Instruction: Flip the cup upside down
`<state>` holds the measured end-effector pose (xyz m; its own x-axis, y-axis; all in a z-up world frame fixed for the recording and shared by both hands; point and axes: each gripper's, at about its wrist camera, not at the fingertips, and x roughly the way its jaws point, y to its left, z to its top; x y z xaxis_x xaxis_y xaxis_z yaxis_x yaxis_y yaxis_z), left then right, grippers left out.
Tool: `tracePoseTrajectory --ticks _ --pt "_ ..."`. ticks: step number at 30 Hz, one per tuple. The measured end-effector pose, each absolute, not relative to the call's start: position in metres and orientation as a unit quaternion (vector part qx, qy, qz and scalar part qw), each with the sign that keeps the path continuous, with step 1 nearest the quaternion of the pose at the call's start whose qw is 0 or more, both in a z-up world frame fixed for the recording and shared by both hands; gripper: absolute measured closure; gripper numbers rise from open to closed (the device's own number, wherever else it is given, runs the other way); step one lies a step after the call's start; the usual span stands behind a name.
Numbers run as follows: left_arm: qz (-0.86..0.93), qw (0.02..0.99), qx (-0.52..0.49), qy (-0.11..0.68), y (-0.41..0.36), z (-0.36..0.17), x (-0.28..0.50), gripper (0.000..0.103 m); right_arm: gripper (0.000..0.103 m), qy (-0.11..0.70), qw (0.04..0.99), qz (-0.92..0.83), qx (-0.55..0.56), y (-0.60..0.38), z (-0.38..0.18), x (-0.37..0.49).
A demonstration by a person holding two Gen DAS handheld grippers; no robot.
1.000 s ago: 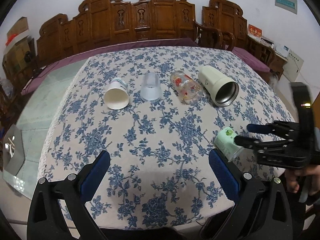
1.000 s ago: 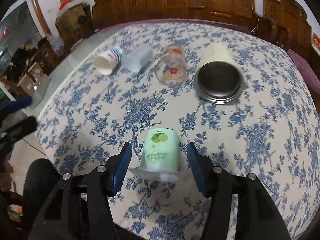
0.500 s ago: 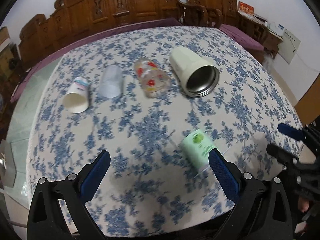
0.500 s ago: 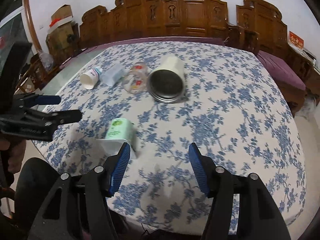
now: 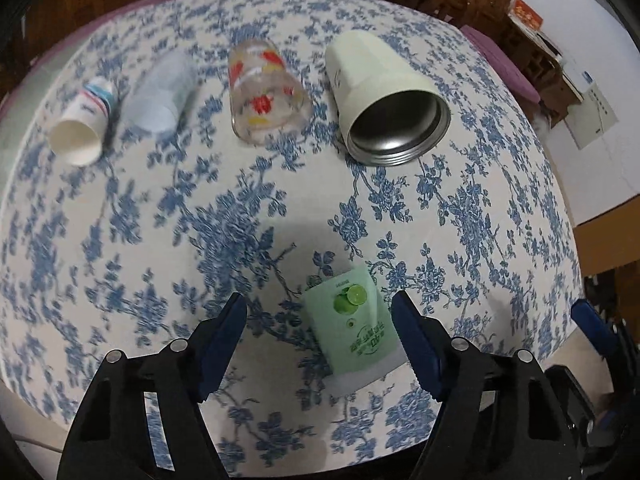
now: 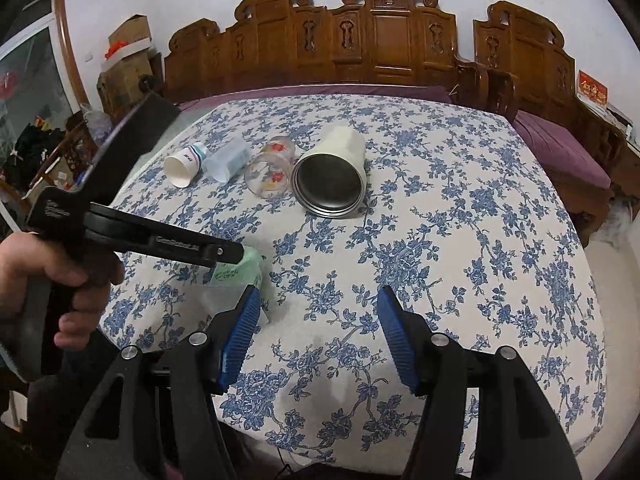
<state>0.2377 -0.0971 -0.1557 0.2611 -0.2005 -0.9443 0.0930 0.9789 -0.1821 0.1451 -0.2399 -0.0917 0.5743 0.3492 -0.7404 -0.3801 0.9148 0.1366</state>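
Now green cup (image 5: 354, 324) between left gripper (image 5: 320, 334) open jaws, untouched.

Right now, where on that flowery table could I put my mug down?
The right side of the tablecloth, beyond the cream steel-lined cup, is bare, as is the middle strip between the far row and the green cup. The far left is crowded with four tipped cups.

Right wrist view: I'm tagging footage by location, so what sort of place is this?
Probably a home living or dining room: carved wooden benches with purple cushions, a table under a blue floral tablecloth, stacked cardboard boxes.
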Motion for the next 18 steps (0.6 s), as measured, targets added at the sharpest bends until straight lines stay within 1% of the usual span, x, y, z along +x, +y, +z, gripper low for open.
tracePoseTrajectory --ticks 9,11,14,16,18 --pt "-0.099 0.769 -0.087 0.625 -0.104 -0.174 0.241 0.033 0.04 0.411 0.888 0.202 -0.033 -0.237 -0.094 0.144" --pt "-0.1 0.764 -0.089 0.631 -0.106 -0.177 0.243 0.036 0.04 0.413 0.888 0.201 -0.033 -0.237 -0.096 0.144" --pt "-0.099 0.76 -0.09 0.636 -0.106 -0.182 0.245 0.045 0.04 0.415 0.887 0.198 -0.033 -0.238 -0.098 0.145" --pt "-0.102 0.758 -0.088 0.638 -0.106 -0.183 0.246 0.058 0.04 0.417 0.887 0.197 -0.032 -0.239 -0.099 0.147" --pt "-0.105 0.761 -0.084 0.635 -0.107 -0.183 0.245 0.059 0.04 0.418 0.887 0.196 -0.029 -0.241 -0.1 0.148"
